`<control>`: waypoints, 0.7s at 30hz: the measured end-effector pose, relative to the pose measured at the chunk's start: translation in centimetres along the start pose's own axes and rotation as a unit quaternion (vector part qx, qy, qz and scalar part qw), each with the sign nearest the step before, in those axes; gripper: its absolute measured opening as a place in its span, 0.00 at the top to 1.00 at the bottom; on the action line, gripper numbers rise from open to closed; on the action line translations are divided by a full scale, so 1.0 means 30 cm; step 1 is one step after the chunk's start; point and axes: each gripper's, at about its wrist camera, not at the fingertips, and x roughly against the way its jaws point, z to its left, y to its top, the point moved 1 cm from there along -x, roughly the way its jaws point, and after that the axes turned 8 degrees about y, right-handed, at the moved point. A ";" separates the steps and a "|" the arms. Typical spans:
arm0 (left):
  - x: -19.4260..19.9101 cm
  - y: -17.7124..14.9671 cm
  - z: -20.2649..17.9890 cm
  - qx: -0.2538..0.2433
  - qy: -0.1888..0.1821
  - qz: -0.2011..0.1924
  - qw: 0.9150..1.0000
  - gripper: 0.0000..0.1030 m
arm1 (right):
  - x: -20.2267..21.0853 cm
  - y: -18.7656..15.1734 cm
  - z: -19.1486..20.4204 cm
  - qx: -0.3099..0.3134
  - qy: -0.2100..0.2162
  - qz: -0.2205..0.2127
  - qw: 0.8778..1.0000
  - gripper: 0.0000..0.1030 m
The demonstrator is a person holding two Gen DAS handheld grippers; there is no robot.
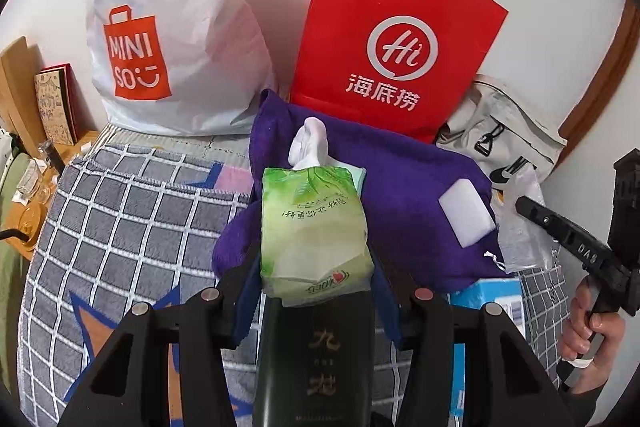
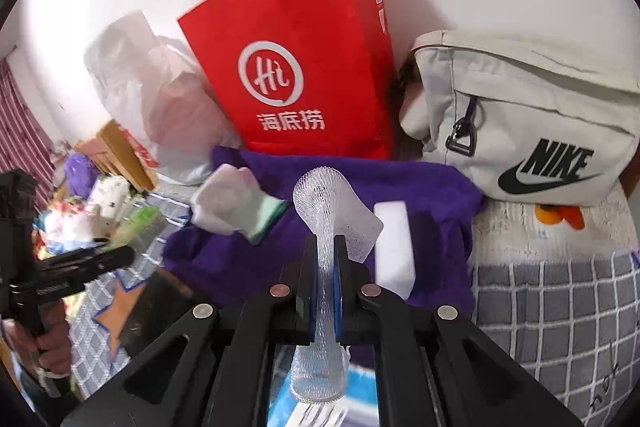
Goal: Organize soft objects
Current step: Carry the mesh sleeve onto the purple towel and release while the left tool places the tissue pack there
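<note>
My left gripper (image 1: 316, 267) is shut on a green tissue pack (image 1: 314, 227) with a white tissue (image 1: 310, 143) sticking out, held above a purple towel (image 1: 404, 183). A white sponge block (image 1: 466, 213) lies on the towel. My right gripper (image 2: 325, 247) is shut on a clear foam net sleeve (image 2: 332, 215), held over the same purple towel (image 2: 424, 187) next to the white sponge block (image 2: 394, 247). The right gripper also shows at the right of the left wrist view (image 1: 520, 205), with the net (image 1: 520, 227) hanging from it.
A red paper bag (image 1: 392, 39), a white MINISO plastic bag (image 1: 172, 27) and a beige Nike bag (image 2: 532, 115) stand against the wall. A grey checked blanket (image 1: 128, 227) covers the bed. A dark box (image 1: 316, 359) and a blue box (image 1: 496, 295) lie under the left gripper.
</note>
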 end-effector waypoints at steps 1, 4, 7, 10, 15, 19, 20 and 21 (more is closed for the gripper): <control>-0.012 0.007 -0.001 0.000 0.000 0.002 1.000 0.53 | -0.021 0.004 0.000 0.007 0.001 0.006 1.000 0.94; -0.057 0.022 -0.004 0.000 0.003 0.014 1.000 0.53 | -0.061 0.002 -0.009 0.008 0.005 0.017 1.000 0.94; -0.101 0.029 -0.009 -0.001 0.005 0.027 1.000 0.53 | -0.100 -0.010 -0.026 0.007 0.007 0.033 0.999 0.94; -0.154 0.040 -0.021 -0.003 0.008 0.041 0.999 0.53 | -0.139 -0.029 -0.043 0.008 0.011 0.052 0.999 0.94; -0.222 0.074 -0.038 -0.010 0.010 0.051 0.999 0.52 | -0.198 -0.046 -0.065 0.004 0.008 0.079 0.997 0.94; -0.282 0.093 -0.051 -0.014 0.014 0.066 0.998 0.52 | -0.238 -0.052 -0.085 -0.004 0.013 0.094 0.995 0.94; -0.291 0.095 -0.053 -0.015 0.015 0.069 0.997 0.52 | -0.247 -0.051 -0.092 -0.006 0.011 0.097 0.995 0.94; -0.301 0.095 -0.055 -0.016 0.015 0.073 0.997 0.52 | -0.254 -0.049 -0.097 -0.008 0.008 0.099 0.995 0.94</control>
